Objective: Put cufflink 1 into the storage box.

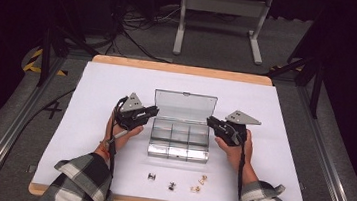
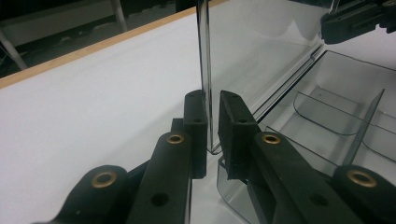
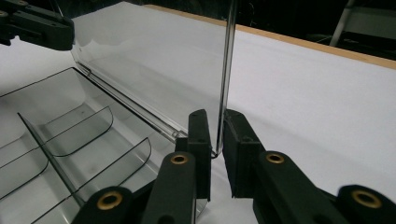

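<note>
Lid (image 1: pixel 184 105) upright mid-counter, long axis left-right, each end edge between jaws of left claw (image 2: pixel 212 122) and right claw (image 3: pixel 216 135), nearly clenched, equally near.

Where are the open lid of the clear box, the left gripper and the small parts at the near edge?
lid (image 1: pixel 184 105), high view, middle of the upright panel
left gripper (image 2: pixel 212 122), left gripper view, between its fingertips
small parts (image 1: pixel 195 188), high view, one brass-coloured piece

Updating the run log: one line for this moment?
clear plastic compartment box lid upright | left gripper astride lid's edge | right gripper astride opposite edge | small metal parts on table
</note>
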`<state>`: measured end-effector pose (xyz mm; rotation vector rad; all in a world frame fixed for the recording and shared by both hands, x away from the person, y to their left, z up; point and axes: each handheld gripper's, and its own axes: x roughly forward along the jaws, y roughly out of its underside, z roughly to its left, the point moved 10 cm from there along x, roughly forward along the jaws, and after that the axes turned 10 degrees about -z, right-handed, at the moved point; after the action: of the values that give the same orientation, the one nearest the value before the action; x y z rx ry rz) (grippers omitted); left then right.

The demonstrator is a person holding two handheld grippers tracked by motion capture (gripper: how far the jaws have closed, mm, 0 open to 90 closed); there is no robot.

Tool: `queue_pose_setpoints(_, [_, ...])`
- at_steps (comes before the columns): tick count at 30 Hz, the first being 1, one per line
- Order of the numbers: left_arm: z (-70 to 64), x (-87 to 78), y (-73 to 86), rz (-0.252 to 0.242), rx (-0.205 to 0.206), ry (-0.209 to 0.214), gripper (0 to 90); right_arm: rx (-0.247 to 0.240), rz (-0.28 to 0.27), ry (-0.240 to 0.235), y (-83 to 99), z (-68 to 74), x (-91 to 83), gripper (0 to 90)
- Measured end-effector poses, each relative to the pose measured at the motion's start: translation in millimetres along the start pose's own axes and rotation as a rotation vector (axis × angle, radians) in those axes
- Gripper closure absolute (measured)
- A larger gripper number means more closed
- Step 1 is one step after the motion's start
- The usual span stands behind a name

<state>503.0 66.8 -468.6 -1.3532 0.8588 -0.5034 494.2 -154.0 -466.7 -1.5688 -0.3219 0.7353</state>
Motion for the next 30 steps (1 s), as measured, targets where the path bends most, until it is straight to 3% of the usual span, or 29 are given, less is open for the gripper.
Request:
queue_pose_setpoints(5, [2.9, 4.6, 3.8, 0.021, 0.007, -0.016, 81.1, 0.016, 0.001, 0.010, 1.6, -1.8, 2.9, 81.9])
queue_pose_setpoints(14, [3.6, 8.8, 10.2, 0.052, -0.001, -0.008, 77.9, 0.042, -0.010, 0.014, 4.0, -3.9, 5.6, 82.5])
queue_pose_setpoints(30, [4.5, 9.8, 10.7, 0.048, -0.011, -0.015, 75.2, 0.046, -0.012, 0.024, 4.4, -4.2, 8.2, 78.6])
